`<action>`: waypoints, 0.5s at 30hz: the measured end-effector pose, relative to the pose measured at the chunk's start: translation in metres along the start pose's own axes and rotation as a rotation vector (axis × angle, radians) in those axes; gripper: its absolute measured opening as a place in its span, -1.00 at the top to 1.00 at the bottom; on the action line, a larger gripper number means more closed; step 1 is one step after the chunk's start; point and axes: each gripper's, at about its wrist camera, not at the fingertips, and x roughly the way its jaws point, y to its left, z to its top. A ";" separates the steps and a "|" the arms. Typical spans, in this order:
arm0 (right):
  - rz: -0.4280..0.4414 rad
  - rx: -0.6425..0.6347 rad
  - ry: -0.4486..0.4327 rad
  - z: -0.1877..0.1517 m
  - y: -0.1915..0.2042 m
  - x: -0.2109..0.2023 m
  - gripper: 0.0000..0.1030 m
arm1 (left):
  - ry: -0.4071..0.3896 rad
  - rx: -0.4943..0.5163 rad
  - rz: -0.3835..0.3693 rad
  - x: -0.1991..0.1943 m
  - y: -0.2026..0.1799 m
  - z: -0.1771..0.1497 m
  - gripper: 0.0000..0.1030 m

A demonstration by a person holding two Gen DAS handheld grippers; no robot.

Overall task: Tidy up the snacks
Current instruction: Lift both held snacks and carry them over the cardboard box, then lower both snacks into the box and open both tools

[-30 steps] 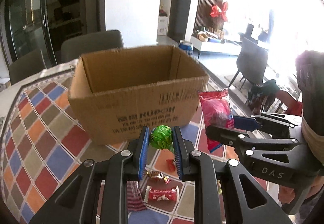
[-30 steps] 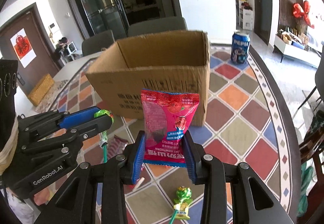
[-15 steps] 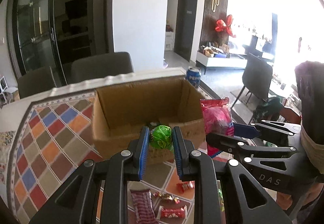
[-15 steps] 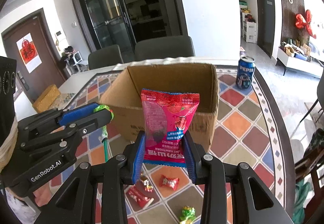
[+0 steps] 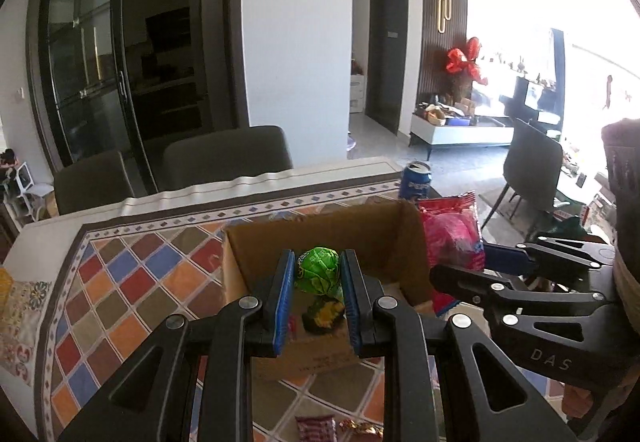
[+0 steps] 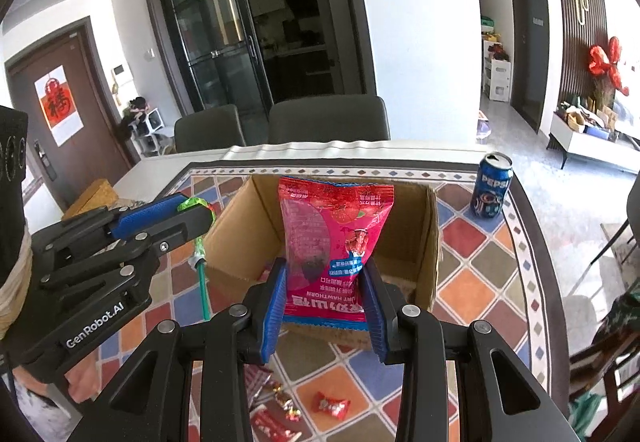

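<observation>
An open cardboard box (image 5: 240, 262) (image 6: 432, 234) stands on the patterned tablecloth. My left gripper (image 5: 318, 278) is shut on a green lollipop (image 5: 318, 272) and holds it above the box's near edge; the lollipop's green stick (image 6: 202, 282) hangs down in the right wrist view. My right gripper (image 6: 324, 290) is shut on a pink hawthorn snack bag (image 6: 334, 238), held upright over the box's front wall. The bag (image 5: 450, 238) shows to the right in the left wrist view. A snack (image 5: 322, 316) lies inside the box.
Several wrapped candies (image 6: 330, 404) (image 5: 316, 428) lie on the tablecloth in front of the box. A blue Pepsi can (image 6: 492, 188) stands at the back right of the table. Dark chairs (image 6: 328, 120) stand behind the table.
Both grippers have risen and moved forward with their snacks, from in front of the box's side wall to above its opening. The inside of the box now shows.
</observation>
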 end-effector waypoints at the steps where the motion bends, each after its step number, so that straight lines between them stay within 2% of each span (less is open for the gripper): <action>1: -0.003 -0.002 0.002 0.003 0.000 0.003 0.28 | 0.002 0.000 0.005 0.004 0.002 0.003 0.54; 7: -0.015 -0.009 0.019 0.021 -0.003 0.021 0.28 | 0.016 -0.010 0.018 0.022 0.012 0.014 0.54; 15: -0.025 -0.013 0.053 0.029 -0.007 0.047 0.28 | 0.054 -0.012 0.038 0.052 0.020 0.015 0.53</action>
